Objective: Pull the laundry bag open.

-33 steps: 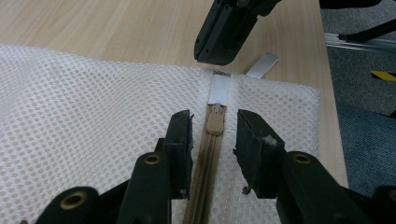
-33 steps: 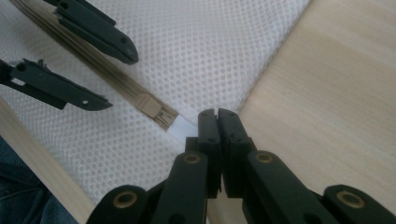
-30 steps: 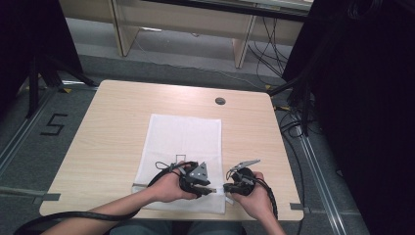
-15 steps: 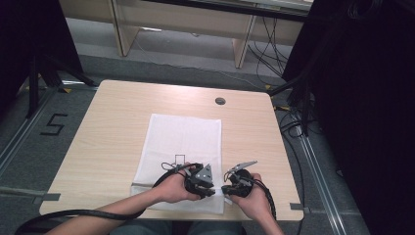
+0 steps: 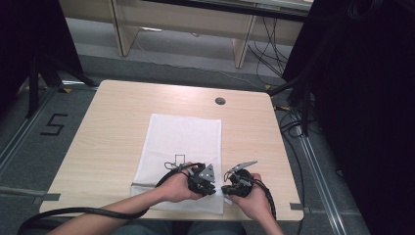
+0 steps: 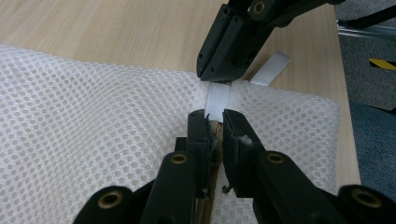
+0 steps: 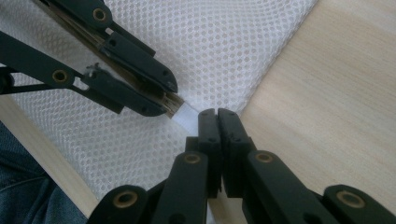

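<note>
High view showed a white mesh bag (image 5: 181,147) lying flat on the wooden table (image 5: 117,117), its near right corner between both hands. Left gripper (image 6: 214,122) had its jaws pinched on the white strap (image 6: 217,98) at that corner, and right gripper (image 7: 217,116) was clamped on the same strap, tips nearly touching

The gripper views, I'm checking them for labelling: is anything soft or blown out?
Left gripper view: white mesh bag weave crisp, near jaw bases soft. Right gripper view: mesh sharp, black right gripper bases blurred, denim corner dim. High view: even light, no glare on pale wooden table.
</note>
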Demonstrator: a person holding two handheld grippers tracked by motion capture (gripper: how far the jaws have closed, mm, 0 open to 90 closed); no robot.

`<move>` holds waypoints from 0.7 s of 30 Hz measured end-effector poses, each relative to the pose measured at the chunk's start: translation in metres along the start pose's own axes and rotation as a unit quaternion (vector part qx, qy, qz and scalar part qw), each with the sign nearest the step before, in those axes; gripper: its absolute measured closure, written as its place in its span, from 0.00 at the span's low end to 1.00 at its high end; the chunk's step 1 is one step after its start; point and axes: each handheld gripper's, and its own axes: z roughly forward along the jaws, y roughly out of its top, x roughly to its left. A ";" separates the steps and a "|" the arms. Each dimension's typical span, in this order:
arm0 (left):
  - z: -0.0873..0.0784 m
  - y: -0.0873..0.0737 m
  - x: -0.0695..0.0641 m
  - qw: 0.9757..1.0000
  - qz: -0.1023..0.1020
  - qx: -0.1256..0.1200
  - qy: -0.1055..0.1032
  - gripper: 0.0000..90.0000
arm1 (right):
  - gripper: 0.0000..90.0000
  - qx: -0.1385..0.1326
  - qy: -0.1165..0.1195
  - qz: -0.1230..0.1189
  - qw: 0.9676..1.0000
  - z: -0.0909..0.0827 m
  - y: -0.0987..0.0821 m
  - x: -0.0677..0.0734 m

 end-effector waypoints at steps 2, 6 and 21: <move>0.000 0.002 0.000 1.000 0.008 0.005 0.001 0.90 | 0.99 0.000 0.001 -0.001 1.000 0.000 0.000 0.000; -0.001 0.005 -0.001 1.000 0.017 0.012 0.004 0.90 | 0.98 -0.013 0.002 -0.002 1.000 -0.002 0.001 -0.001; 0.000 0.006 -0.001 1.000 0.008 -0.002 -0.004 0.91 | 0.98 -0.010 0.009 0.007 1.000 -0.001 0.002 0.000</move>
